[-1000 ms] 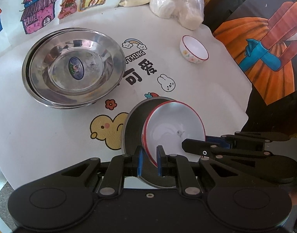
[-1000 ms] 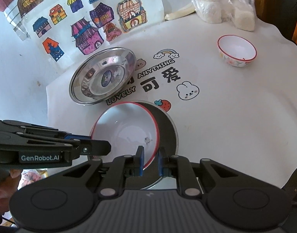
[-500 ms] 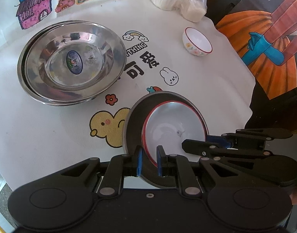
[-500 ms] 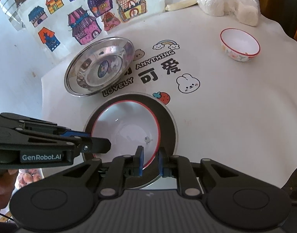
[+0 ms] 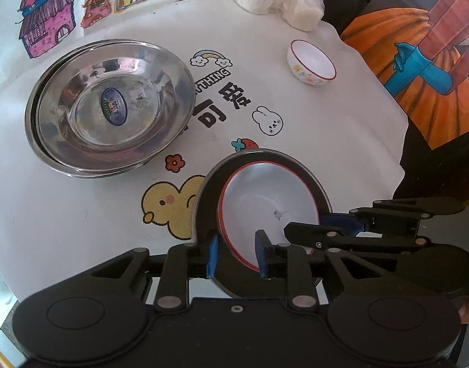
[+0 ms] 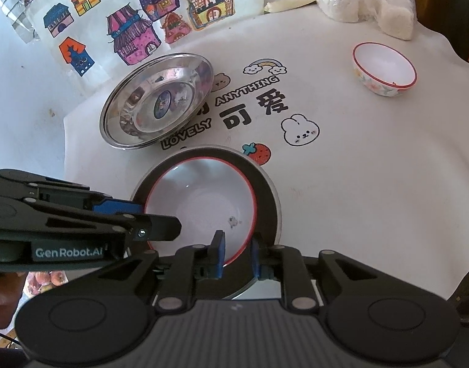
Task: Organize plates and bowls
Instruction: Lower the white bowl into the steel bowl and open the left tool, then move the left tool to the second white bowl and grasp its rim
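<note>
I see white bowl (image 5: 265,208) with red rim, upright, nested inside dark plate (image 5: 210,190) at table's near edge. Two stacked steel dishes (image 5: 111,107) sit far left, blue sticker in centre of top one. Small white floral bowl (image 6: 383,69), red rim, stands upright, alone, far right.

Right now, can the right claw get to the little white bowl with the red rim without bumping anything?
Probably yes. The right claw straddles the big red-rimmed white bowl, its jaws opening. The little white bowl with the red rim stands alone, with only bare white printed tablecloth between them.
</note>
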The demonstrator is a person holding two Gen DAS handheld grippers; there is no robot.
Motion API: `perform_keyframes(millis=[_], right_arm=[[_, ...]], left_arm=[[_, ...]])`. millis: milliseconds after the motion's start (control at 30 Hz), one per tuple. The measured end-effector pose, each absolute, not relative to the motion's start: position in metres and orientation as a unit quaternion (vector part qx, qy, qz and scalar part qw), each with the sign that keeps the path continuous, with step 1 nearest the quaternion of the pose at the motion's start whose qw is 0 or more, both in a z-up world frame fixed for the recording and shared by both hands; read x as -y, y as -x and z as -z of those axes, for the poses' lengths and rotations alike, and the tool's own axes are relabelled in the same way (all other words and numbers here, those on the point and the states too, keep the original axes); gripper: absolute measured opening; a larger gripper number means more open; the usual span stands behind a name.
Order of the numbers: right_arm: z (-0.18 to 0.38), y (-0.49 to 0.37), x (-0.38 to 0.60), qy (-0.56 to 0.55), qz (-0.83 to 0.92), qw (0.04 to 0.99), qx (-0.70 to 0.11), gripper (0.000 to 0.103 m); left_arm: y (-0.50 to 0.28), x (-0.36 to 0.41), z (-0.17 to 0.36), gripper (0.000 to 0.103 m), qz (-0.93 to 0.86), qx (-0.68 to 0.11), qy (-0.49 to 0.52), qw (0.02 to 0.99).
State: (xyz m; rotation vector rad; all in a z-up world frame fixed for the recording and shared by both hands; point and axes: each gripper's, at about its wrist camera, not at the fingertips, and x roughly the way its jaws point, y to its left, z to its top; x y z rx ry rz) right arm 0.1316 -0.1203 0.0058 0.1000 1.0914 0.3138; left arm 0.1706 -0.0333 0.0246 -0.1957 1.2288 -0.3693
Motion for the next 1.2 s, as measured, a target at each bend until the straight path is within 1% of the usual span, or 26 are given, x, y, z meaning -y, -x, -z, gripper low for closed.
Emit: perform_keyframes(millis=[233,333,433,533,600,633,700,733,800,833,867,1000,1033,1100,1133,1167,1200], right_arm=[[-0.007,-0.132,0.122,-0.048,-0.154,0.842,-0.515,0.021],[-0.006,-0.131,0.122,-0.049,-0.156,0.842,-0.514,0.021],[-0.008,-0.130,0.125,-0.052,-0.158,0.844,-0.509,0.021],[-0.013,-0.128,0.131,-0.057,-0.158,0.850,-0.499,0.022],[-0.018,-0.126,0.135,-0.061,-0.158,0.854,-0.492,0.024],[-0.020,-0.125,0.137,-0.064,-0.159,0.856,-0.488,0.025],[-0.026,-0.123,0.141,-0.067,-0.156,0.861,-0.480,0.033],[-0.028,-0.123,0.144,-0.067,-0.154,0.863,-0.477,0.035],[-0.031,-0.122,0.150,-0.072,-0.150,0.867,-0.470,0.041],[-0.033,-0.122,0.154,-0.076,-0.148,0.868,-0.467,0.044],[-0.033,-0.122,0.158,-0.079,-0.145,0.870,-0.464,0.050],[-0.034,-0.124,0.175,-0.095,-0.132,0.875,-0.455,0.068],[-0.033,-0.124,0.180,-0.099,-0.129,0.876,-0.454,0.071],[-0.032,-0.125,0.187,-0.103,-0.125,0.878,-0.450,0.078],[-0.032,-0.126,0.191,-0.104,-0.124,0.880,-0.447,0.080],[-0.031,-0.126,0.194,-0.103,-0.123,0.882,-0.443,0.086],[-0.031,-0.126,0.197,-0.101,-0.118,0.886,-0.436,0.090]], left_arm=[[-0.170,0.039,-0.032,0.034,0.166,-0.568,0.072,0.803],[-0.170,0.040,-0.035,0.038,0.166,-0.566,0.068,0.805],[-0.170,0.040,-0.042,0.044,0.166,-0.553,0.066,0.814],[-0.171,0.040,-0.051,0.053,0.166,-0.541,0.067,0.822],[-0.171,0.040,-0.057,0.061,0.162,-0.532,0.065,0.828],[-0.172,0.041,-0.060,0.063,0.162,-0.528,0.063,0.831],[-0.174,0.042,-0.065,0.069,0.161,-0.522,0.062,0.835],[-0.175,0.042,-0.066,0.071,0.161,-0.519,0.063,0.837],[-0.179,0.042,-0.070,0.080,0.158,-0.513,0.068,0.841],[-0.180,0.042,-0.071,0.082,0.155,-0.510,0.070,0.843],[-0.182,0.042,-0.073,0.085,0.152,-0.507,0.072,0.845],[-0.191,0.043,-0.075,0.089,0.143,-0.505,0.082,0.847],[-0.194,0.044,-0.075,0.089,0.140,-0.506,0.084,0.847],[-0.199,0.047,-0.074,0.096,0.136,-0.508,0.085,0.846],[-0.201,0.048,-0.074,0.097,0.133,-0.507,0.085,0.847],[-0.203,0.050,-0.074,0.097,0.130,-0.507,0.083,0.848],[-0.205,0.052,-0.074,0.097,0.129,-0.506,0.080,0.849]])
